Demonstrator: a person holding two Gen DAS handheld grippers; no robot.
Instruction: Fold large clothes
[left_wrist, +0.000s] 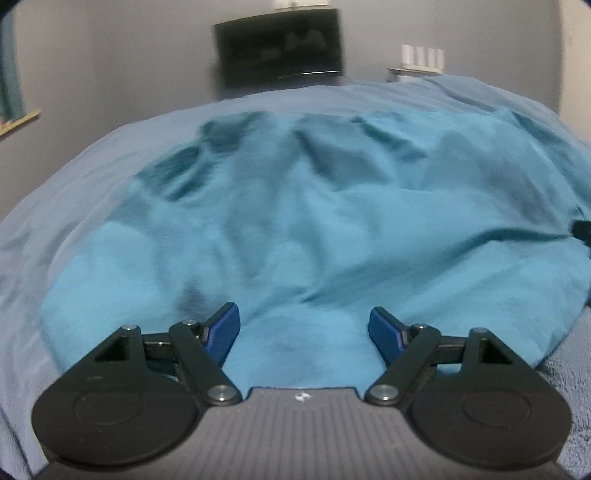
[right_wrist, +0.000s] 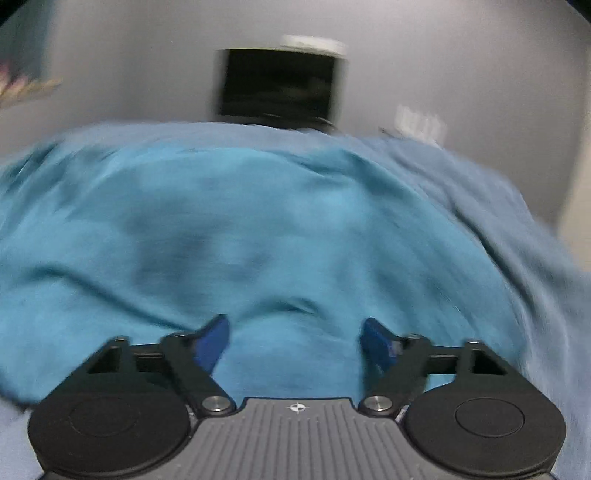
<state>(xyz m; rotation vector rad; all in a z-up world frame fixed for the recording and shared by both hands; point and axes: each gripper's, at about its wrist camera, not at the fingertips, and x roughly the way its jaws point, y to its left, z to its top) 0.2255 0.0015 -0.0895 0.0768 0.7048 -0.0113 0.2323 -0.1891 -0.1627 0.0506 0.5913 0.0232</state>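
Note:
A large teal garment (left_wrist: 295, 206) lies spread and wrinkled on a bed covered with a pale blue sheet (left_wrist: 74, 177). My left gripper (left_wrist: 304, 325) is open, its blue fingertips just above the garment's near edge, holding nothing. In the right wrist view the same teal garment (right_wrist: 240, 229) fills the middle, blurred. My right gripper (right_wrist: 295, 332) is open over the garment's near part and empty. A dark bit of the right gripper (left_wrist: 583, 232) shows at the left view's right edge.
A dark TV screen (left_wrist: 280, 44) stands against the grey wall beyond the bed; it also shows in the right wrist view (right_wrist: 280, 85). A white object (left_wrist: 421, 59) sits at the far right. The pale sheet (right_wrist: 498, 206) borders the garment on the right.

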